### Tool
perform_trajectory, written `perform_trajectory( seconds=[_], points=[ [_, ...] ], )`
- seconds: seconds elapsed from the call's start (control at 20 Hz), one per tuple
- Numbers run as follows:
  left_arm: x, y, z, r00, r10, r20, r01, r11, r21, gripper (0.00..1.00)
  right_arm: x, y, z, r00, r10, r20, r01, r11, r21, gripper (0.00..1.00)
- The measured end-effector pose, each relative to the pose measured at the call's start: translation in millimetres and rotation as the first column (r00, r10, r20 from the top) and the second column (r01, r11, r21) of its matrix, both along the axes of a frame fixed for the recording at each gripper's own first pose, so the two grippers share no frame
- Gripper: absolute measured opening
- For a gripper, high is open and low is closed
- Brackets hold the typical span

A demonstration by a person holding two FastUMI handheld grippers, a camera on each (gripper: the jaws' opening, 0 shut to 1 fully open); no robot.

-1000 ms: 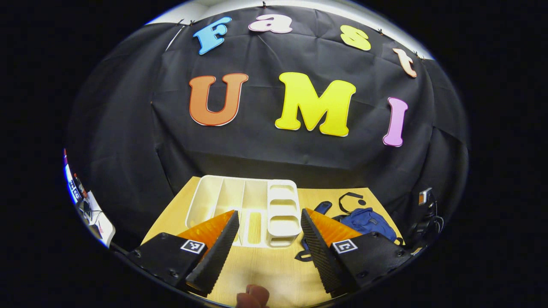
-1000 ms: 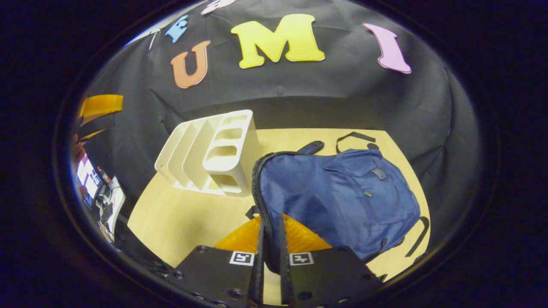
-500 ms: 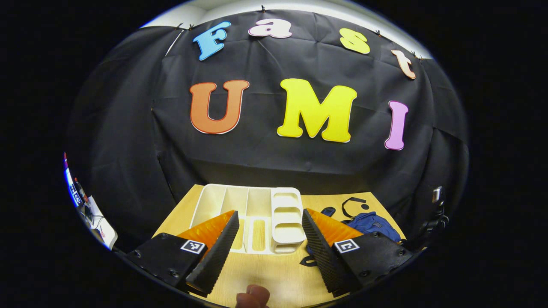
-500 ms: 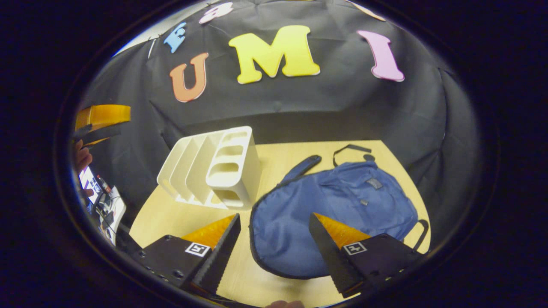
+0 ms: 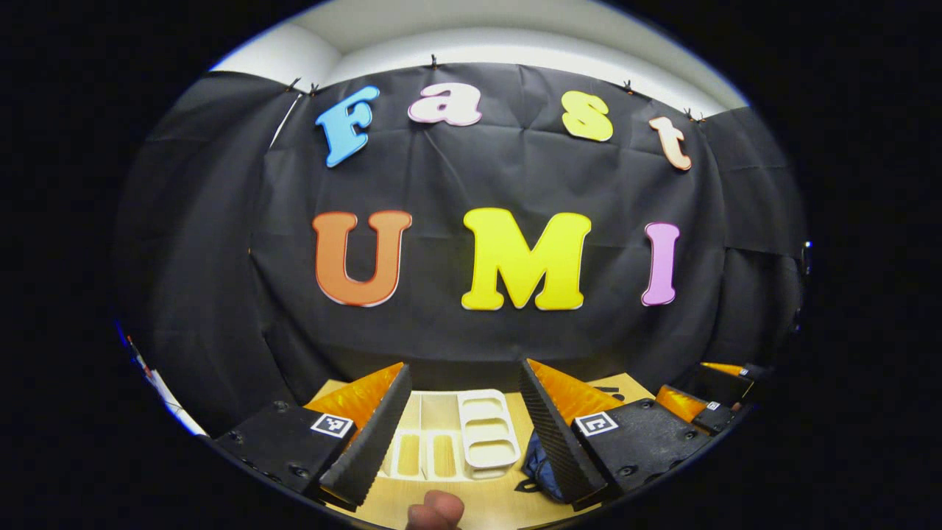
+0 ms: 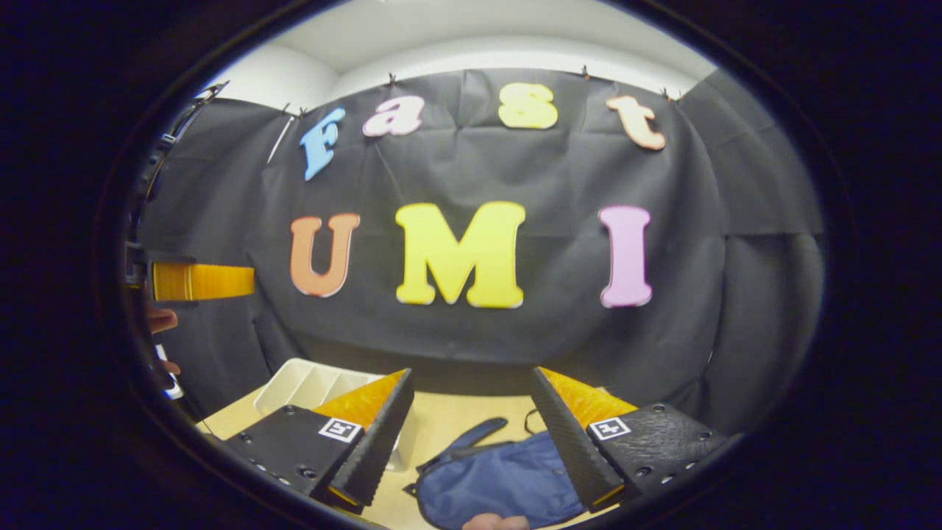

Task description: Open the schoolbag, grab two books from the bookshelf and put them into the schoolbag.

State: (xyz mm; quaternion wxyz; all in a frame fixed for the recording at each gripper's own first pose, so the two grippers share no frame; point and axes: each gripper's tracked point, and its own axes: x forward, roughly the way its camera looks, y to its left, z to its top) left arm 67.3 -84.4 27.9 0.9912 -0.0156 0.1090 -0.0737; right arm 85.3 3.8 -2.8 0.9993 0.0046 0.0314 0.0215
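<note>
In the left gripper view the left gripper (image 5: 464,427) has its jaws spread wide with nothing between them, and a fingertip (image 5: 436,509) of the holding hand peeks in at the bottom edge. Past the jaws, on the wooden bench (image 5: 441,495), stands the white bookshelf (image 5: 456,442), its slots looking bare from here; I cannot make out any book in it. Just beside it, toward the right side of the bench, a sliver of the blue schoolbag (image 5: 541,465) shows. The right gripper (image 6: 471,434) likewise has its jaws spread and empty, and it hangs above the schoolbag (image 6: 500,482), which lies flat on the near part of the bench with a strap (image 6: 471,436) trailing toward the far edge. The bookshelf (image 6: 309,383) sits further back toward the far left corner. The bag looks like thin, limp cloth: light, but likely to sag and slide, so its rim or zipper edge seems the best place to pinch, with the other gripper steadying it. Whether its opening is unzipped I cannot tell.
</note>
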Motion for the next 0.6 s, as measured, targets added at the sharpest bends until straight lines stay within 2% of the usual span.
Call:
perform_trajectory(
  seconds=[0.05,0.1,0.2,0.25,0.3,0.6],
  points=[
    [-0.2,-0.7,8.1,1.0,-0.009,0.027,0.009,1.0,0.01,0.94,-5.2,4.0,16.4,0.999,-0.011,0.044,0.011,1.0,0.003,0.96],
    [-0.8,-2.1,13.2,0.999,-0.029,0.042,0.028,0.999,0.024,0.94,-8.0,5.5,27.9,0.997,-0.018,0.074,0.018,1.0,0.001,0.93],
    [-3.6,-8.0,15.5,0.996,-0.08,0.043,0.077,0.995,0.069,0.94,-9.7,3.9,39.7,0.994,-0.025,0.11,0.026,1.0,-0.003,0.93],
    [-3.7,-8.7,17.8,0.995,-0.084,0.049,0.079,0.994,0.081,0.87,-10.2,3.8,43.2,0.993,-0.026,0.118,0.026,1.0,-0.004,0.93],
    [-4.8,-4.2,21.8,0.996,-0.069,0.061,0.064,0.995,0.081,0.94,-10.7,3.4,47.3,0.991,-0.029,0.127,0.029,1.0,-0.002,0.93],
    [-8.9,19.8,29.3,0.995,0.006,0.095,-0.005,1.0,-0.012,0.96,-17.7,10.8,77.3,0.986,-0.035,0.165,0.03,0.999,0.031,0.96]
  ],
)
